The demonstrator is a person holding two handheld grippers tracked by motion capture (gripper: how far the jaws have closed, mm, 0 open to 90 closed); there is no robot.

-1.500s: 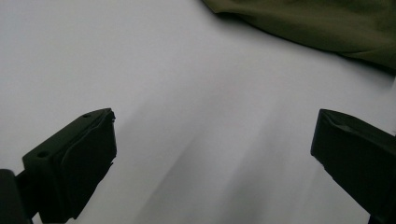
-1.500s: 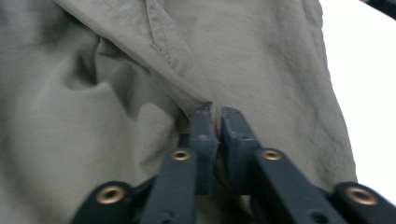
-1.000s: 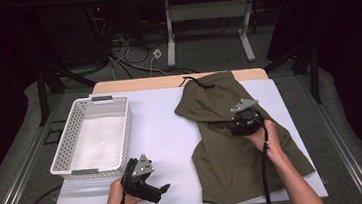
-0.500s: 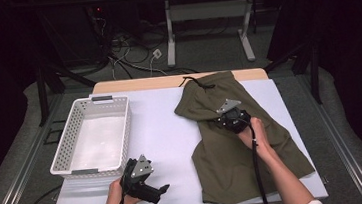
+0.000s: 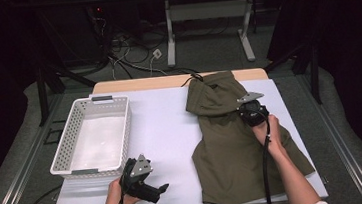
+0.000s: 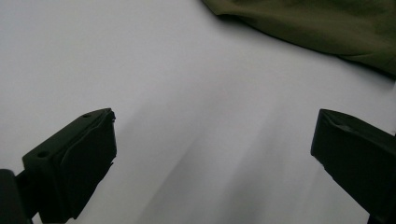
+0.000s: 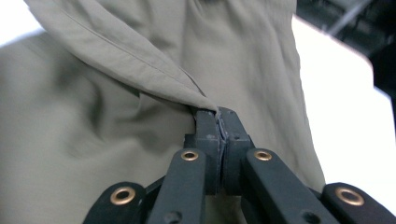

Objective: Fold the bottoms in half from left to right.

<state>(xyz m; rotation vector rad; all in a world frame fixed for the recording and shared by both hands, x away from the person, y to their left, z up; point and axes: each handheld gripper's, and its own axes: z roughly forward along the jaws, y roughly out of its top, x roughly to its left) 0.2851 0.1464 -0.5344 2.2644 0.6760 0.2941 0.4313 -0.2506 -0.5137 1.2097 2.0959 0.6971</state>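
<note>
Fingers (image 7: 217, 122) pinched on garment (image 7: 93, 154) fold

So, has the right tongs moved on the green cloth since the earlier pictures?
Yes. In the high view the right tongs, shut on a fold of the green cloth, have gone toward the table's far edge and slightly left, nearer the white basket.

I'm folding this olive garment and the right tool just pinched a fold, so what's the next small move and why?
Probably lift the right tool slightly and draw the pinched fold of the olive garment across itself. Its jaws are shut on the cloth edge, the garment lies rumpled on the table, and the left tool rests open, apart from it.
</note>
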